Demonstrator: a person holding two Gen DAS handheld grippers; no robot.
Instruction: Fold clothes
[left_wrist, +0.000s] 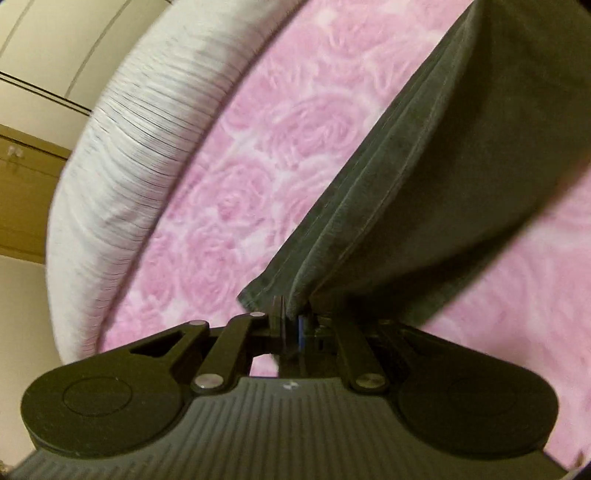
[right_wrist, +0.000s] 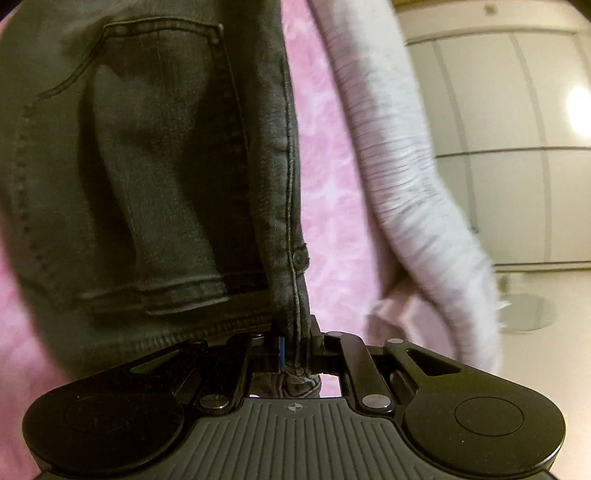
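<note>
A pair of dark grey jeans (left_wrist: 424, 184) hangs lifted over a pink rose-patterned blanket (left_wrist: 258, 147). My left gripper (left_wrist: 293, 314) is shut on a hemmed edge of the jeans, and the cloth stretches away up and to the right. In the right wrist view the jeans (right_wrist: 147, 166) show a back pocket, a rivet and the waistband seam. My right gripper (right_wrist: 295, 343) is shut on the waistband edge, with a bunch of denim poking out behind the fingers.
The pink blanket (right_wrist: 328, 192) lies under the jeans. A white ribbed pillow or bolster (left_wrist: 122, 166) borders the blanket, also seen as a white ribbed roll (right_wrist: 399, 155). Beyond it are pale cupboard doors (right_wrist: 509, 110) and a wooden cabinet (left_wrist: 26, 192).
</note>
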